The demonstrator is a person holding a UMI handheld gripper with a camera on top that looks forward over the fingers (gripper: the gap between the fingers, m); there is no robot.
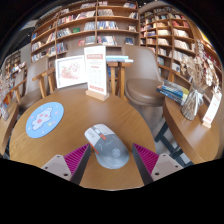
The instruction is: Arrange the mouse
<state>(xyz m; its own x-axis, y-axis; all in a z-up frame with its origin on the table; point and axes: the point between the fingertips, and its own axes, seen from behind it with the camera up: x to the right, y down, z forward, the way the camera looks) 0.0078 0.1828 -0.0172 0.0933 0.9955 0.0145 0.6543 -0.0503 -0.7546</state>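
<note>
A light grey computer mouse [106,146] lies on the round wooden table [70,130], pointing away and a little to the left. My gripper [112,162] is open, its two magenta pads [70,158] set wide on either side. The mouse's rear half sits between the fingers, with a gap of bare table on each side. Its front end reaches just beyond the fingertips. A round blue mouse mat [44,119] lies on the table to the left, well apart from the mouse.
A standing sign [96,72] and a framed picture [70,69] stand at the table's far edge. A brown chair [143,82] is behind the table on the right. A second table with books [190,105] is at right. Bookshelves [90,22] fill the background.
</note>
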